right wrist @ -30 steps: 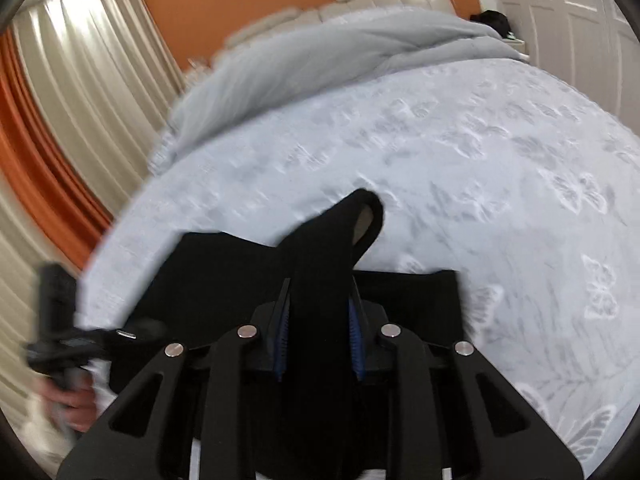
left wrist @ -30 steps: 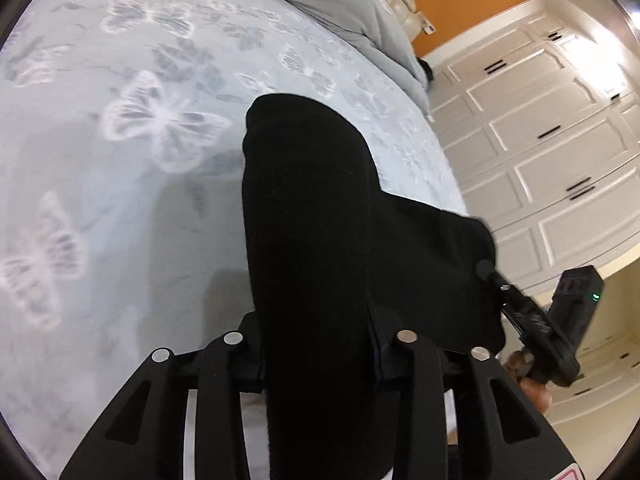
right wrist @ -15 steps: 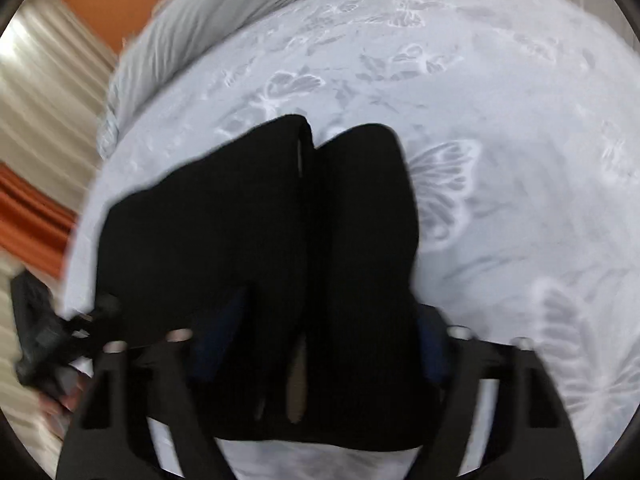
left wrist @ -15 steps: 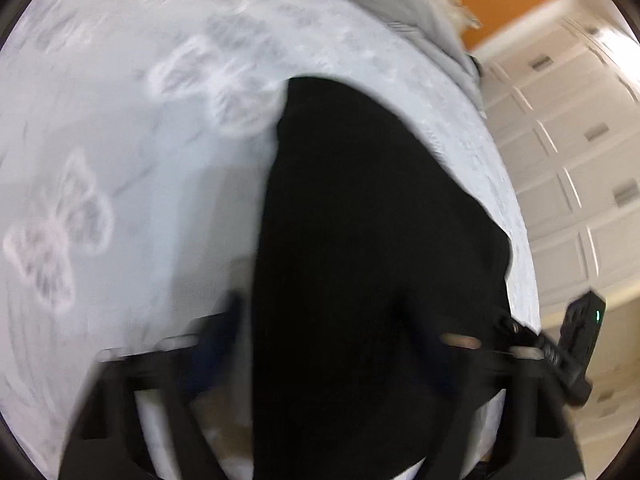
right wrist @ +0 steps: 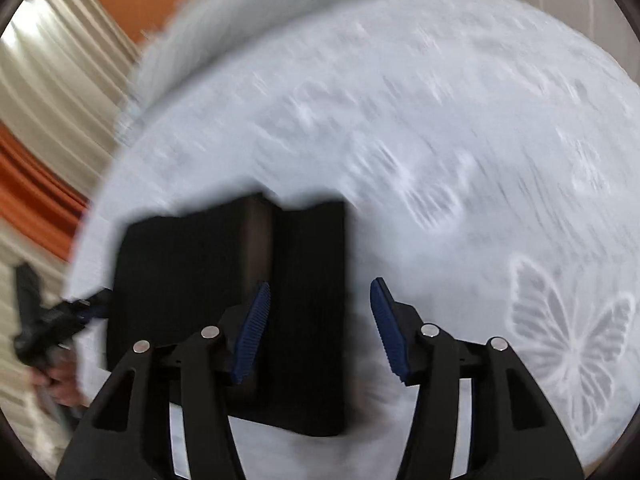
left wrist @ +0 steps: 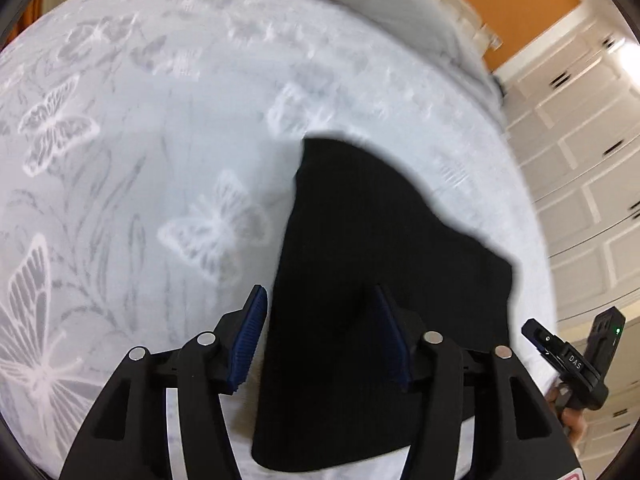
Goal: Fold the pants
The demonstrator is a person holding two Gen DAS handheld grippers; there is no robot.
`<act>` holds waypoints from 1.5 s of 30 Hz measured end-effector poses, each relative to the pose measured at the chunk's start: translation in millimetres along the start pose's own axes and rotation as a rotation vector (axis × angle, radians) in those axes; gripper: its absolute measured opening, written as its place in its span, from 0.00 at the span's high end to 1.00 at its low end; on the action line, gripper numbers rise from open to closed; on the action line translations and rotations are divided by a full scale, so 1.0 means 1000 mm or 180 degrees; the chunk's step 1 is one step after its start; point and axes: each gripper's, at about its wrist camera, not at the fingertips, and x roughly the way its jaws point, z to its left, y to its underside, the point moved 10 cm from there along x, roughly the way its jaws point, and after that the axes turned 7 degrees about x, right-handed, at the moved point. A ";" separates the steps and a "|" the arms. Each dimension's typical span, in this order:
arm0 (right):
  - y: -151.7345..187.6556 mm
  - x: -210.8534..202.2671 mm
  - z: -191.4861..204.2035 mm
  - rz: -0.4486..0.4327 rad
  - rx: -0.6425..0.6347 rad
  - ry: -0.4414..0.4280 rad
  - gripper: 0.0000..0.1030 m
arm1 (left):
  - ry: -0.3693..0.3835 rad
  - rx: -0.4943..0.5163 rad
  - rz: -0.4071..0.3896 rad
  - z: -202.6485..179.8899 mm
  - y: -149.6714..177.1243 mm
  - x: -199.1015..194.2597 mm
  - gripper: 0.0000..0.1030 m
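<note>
Right wrist view: both the right gripper (right wrist: 320, 328) and the left gripper (left wrist: 320, 336) are spread, empty; folded pants (right wrist: 224, 304) released. Next: smooth or refold.

the pants (left wrist: 372, 264) are plain black with a faint fine rib. the bedspread (left wrist: 132, 168) under them is pale grey-white, patterned with white butterflies and grey leafy stems. both grippers, left gripper (left wrist: 320, 336) and right gripper (right wrist: 320, 330), are black with dark blue ribbed pads (left wrist: 250, 336) and silver round bolts. the duvet (left wrist: 360, 8) at the bedspread's far edge is plain grey. the wall (left wrist: 532, 12) is orange, the cupboards (left wrist: 580, 152) cream-white, the curtain (right wrist: 52, 92) beige with an orange band.
</note>
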 end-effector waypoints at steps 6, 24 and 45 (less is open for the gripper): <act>0.005 0.055 0.046 0.0220 -0.0368 0.0123 0.36 | -0.0379 0.0451 -0.0720 -0.032 -0.028 -0.037 0.30; 0.000 0.069 0.002 0.0438 -0.0114 0.0411 0.80 | -0.0760 0.0868 -0.0364 -0.049 -0.015 0.023 0.24; 0.046 0.050 0.025 0.0748 -0.0158 -0.0144 0.44 | -0.0925 0.0985 -0.0284 -0.049 -0.008 0.036 0.23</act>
